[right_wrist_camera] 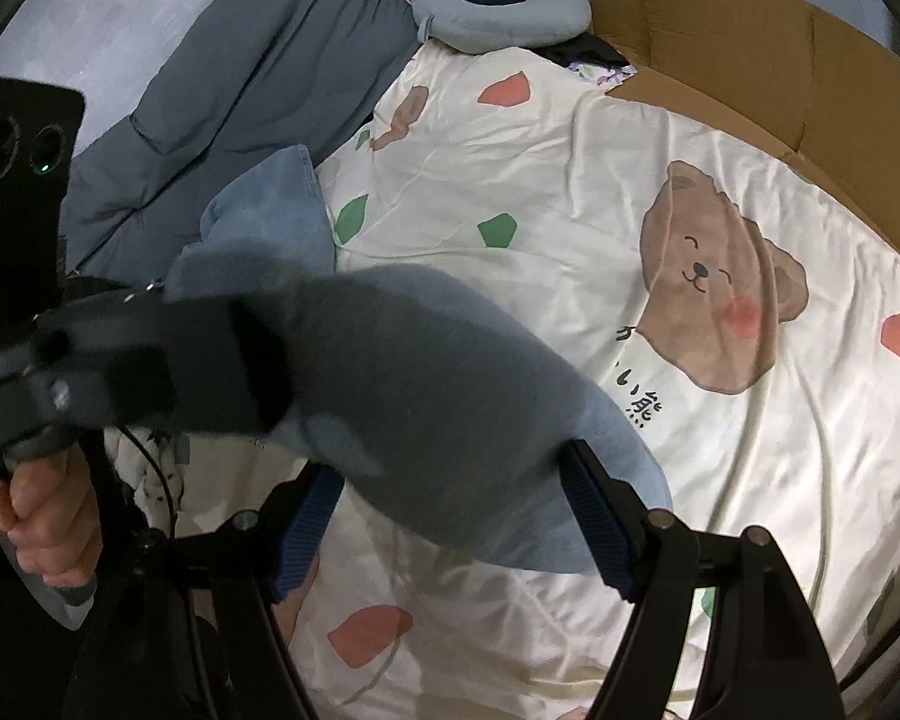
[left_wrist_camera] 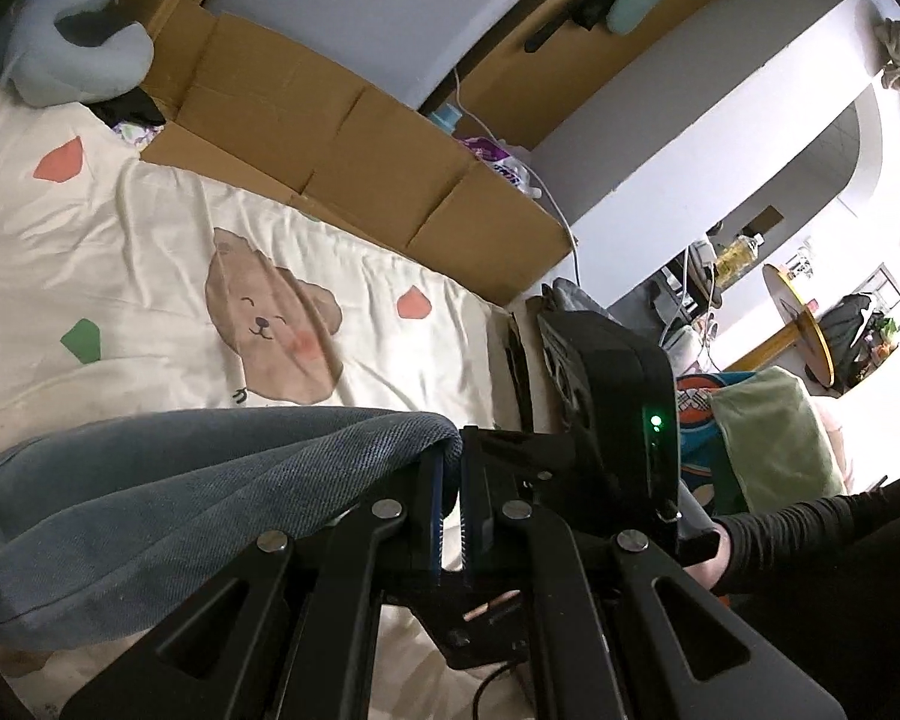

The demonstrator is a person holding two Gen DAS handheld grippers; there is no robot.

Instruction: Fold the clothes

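A blue denim garment (left_wrist_camera: 168, 480) lies across a cream bed sheet (left_wrist_camera: 120, 252) printed with a bear. My left gripper (left_wrist_camera: 450, 480) is shut on a fold of it near its right end. In the right wrist view the garment (right_wrist_camera: 438, 384) hangs lifted and blurred, with the left gripper (right_wrist_camera: 252, 372) clamped on it from the left. My right gripper (right_wrist_camera: 450, 474) stands open wide, and the hanging cloth passes between its blue pads (right_wrist_camera: 594, 516). Whether the pads touch the cloth is unclear. The right gripper's black body (left_wrist_camera: 606, 384) shows in the left wrist view.
Flattened cardboard (left_wrist_camera: 330, 138) lines the far side of the bed. A light blue neck pillow (right_wrist_camera: 504, 12) and a grey-blue quilt (right_wrist_camera: 240, 78) lie at the head end. A hand (right_wrist_camera: 42, 516) holds the left handle. A green cushion (left_wrist_camera: 774, 444) sits off the bed's end.
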